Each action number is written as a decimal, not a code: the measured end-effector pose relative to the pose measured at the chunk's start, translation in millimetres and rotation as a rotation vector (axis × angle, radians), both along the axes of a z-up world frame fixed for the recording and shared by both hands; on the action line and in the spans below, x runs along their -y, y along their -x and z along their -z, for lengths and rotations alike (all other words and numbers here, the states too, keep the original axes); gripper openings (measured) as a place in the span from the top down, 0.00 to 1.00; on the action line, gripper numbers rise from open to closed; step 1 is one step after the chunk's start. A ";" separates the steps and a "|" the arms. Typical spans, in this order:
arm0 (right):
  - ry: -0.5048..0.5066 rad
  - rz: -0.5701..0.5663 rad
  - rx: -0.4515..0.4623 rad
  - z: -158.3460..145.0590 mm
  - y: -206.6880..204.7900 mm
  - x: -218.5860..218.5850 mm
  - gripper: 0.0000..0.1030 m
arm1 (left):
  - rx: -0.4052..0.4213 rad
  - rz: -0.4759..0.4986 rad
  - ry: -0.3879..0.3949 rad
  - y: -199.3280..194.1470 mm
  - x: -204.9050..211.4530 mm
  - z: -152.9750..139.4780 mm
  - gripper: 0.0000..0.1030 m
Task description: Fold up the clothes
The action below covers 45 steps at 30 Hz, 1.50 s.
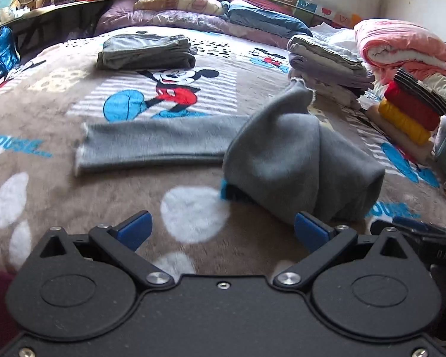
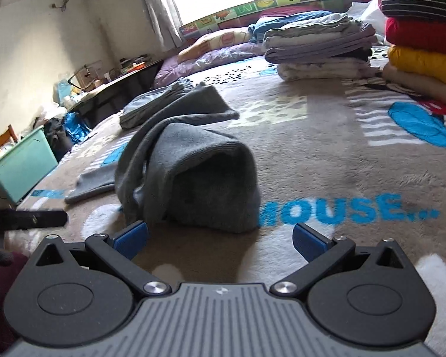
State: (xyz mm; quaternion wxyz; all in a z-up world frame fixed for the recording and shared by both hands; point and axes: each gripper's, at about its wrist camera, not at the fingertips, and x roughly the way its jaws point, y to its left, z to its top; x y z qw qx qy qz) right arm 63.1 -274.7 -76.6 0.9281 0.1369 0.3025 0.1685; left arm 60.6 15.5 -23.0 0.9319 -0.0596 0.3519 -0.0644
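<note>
A grey knit garment (image 1: 300,160) lies on the Mickey Mouse bed cover (image 1: 59,208). Its body is bunched in a rumpled heap and one sleeve (image 1: 157,144) lies stretched out flat to the left. My left gripper (image 1: 221,233) is open and empty, just short of the heap. In the right wrist view the same garment (image 2: 205,184) sits as a folded-over mound right in front of my right gripper (image 2: 220,239), which is open and empty. Part of the right gripper's body (image 1: 419,232) shows at the right edge of the left wrist view.
A folded grey garment (image 1: 147,52) lies at the far left of the bed. Stacks of folded clothes (image 1: 327,68) and a red and yellow pile (image 1: 410,110) stand at the right. Pillows (image 1: 178,6) line the headboard. A green bin (image 2: 23,166) stands beside the bed.
</note>
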 end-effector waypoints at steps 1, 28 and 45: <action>-0.001 0.001 -0.001 1.9 -1.5 1.2 0.00 | 0.005 0.004 -0.005 -4.6 1.4 -1.6 0.00; 0.106 -0.082 0.125 22.2 -40.0 -12.7 0.41 | 0.025 0.307 -0.386 -146.7 142.4 -19.4 0.44; 0.130 -0.112 0.169 19.2 -34.1 -19.7 0.59 | 0.068 0.152 -0.295 -145.1 76.8 -42.4 0.95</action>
